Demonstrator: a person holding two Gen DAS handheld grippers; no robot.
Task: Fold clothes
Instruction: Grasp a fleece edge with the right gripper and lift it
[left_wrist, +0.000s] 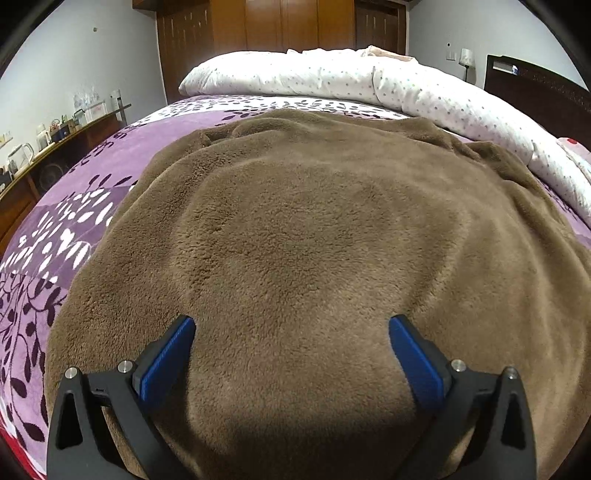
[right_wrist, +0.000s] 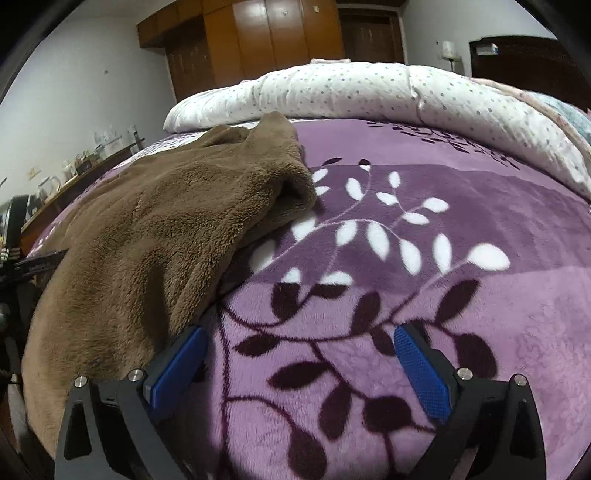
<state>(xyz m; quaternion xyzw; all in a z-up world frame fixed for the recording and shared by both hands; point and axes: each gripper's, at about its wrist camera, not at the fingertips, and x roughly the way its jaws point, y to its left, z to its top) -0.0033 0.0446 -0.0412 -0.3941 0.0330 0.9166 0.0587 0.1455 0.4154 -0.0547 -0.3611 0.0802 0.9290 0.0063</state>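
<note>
A brown fleece garment (left_wrist: 314, 240) lies spread on the purple leaf-patterned bedspread (left_wrist: 74, 206). My left gripper (left_wrist: 291, 328) hovers just over its near part, open, with blue pads wide apart and nothing between them. In the right wrist view the same brown garment (right_wrist: 155, 229) lies to the left, one sleeve end (right_wrist: 291, 184) with its opening facing right. My right gripper (right_wrist: 301, 339) is open above the bare bedspread (right_wrist: 424, 295), its left finger (right_wrist: 181, 365) close to the garment's right edge.
A rolled white dotted quilt (left_wrist: 351, 81) runs along the far side of the bed, seen too in the right wrist view as a quilt (right_wrist: 369, 92). A wooden wardrobe (left_wrist: 280, 26) stands behind. A cluttered side counter (left_wrist: 55, 140) lines the left wall. A dark headboard (left_wrist: 535, 88) is at right.
</note>
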